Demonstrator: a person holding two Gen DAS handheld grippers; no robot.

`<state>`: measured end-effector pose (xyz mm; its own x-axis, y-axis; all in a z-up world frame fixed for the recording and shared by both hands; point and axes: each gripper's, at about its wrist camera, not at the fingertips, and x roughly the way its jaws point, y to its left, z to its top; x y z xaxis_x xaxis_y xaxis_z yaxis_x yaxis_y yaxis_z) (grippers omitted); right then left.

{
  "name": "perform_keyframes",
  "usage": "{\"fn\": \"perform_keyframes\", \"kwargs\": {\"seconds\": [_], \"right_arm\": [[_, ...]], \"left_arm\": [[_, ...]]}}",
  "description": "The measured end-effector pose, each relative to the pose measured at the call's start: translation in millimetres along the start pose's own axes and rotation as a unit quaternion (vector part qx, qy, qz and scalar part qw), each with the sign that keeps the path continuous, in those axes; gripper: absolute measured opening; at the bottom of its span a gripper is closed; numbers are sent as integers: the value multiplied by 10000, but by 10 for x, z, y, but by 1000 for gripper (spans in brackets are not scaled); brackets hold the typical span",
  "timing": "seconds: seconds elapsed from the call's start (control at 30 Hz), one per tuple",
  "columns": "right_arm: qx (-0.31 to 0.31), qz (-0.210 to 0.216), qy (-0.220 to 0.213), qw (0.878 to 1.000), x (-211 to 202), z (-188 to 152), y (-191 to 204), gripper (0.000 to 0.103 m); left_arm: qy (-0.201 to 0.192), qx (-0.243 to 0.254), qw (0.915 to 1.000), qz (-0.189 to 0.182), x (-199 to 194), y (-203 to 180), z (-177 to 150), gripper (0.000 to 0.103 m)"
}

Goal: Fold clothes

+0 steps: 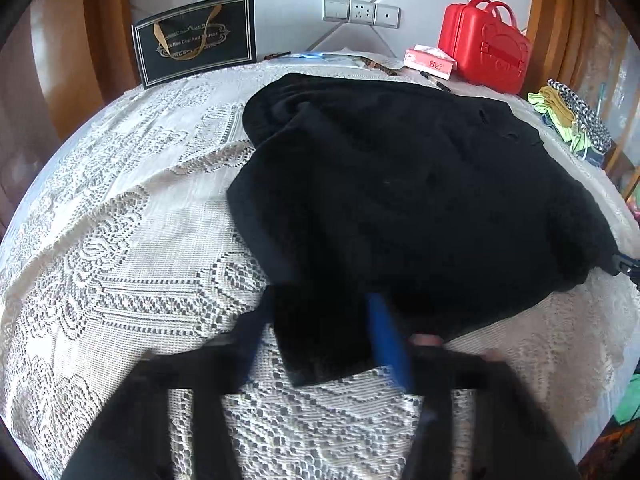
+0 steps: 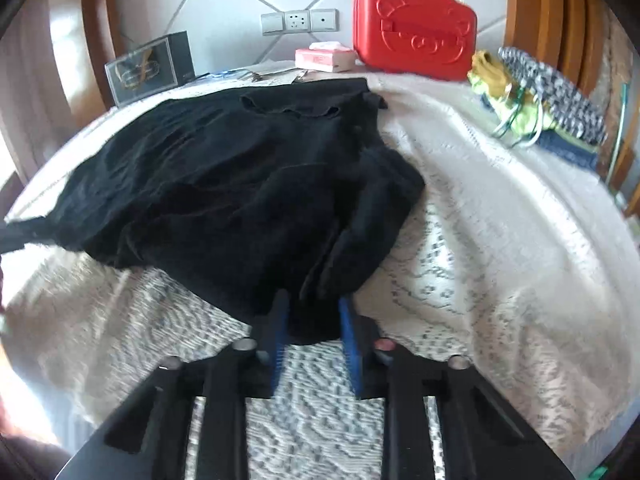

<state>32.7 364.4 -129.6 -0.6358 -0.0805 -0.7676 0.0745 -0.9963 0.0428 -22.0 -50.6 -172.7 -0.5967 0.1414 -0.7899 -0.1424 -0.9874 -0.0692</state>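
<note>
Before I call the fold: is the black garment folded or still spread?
Spread: the black garment lies rumpled across the lace cloth, sleeves loosely flopped inward.

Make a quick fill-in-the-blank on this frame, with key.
1. The garment being folded is ____ in colour.
2. The carry case by the wall is ____.
3. The right gripper is shut on the garment's ____ edge.
4. The lace cloth under the garment is ____.

Missing words: black; red; near; white
</note>
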Motion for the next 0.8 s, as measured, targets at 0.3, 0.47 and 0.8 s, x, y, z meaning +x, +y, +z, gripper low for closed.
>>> {"fn": "perform_keyframes", "kwargs": {"seconds": [0.3,0.47,0.8], "right_arm": [[599,544,-610,9949,-336,549,-210,10],[857,788,-624,9912,-122,1252,-283,10],[935,701,-285,9927,488,1887,-403,10]], "left_arm": [[-356,-348,9986,-163,-270,207,684,7],[-324,-645,9972,-176,-78,321,1364,6],[193,-189,9989,-375,195,321,1400,8]]}}
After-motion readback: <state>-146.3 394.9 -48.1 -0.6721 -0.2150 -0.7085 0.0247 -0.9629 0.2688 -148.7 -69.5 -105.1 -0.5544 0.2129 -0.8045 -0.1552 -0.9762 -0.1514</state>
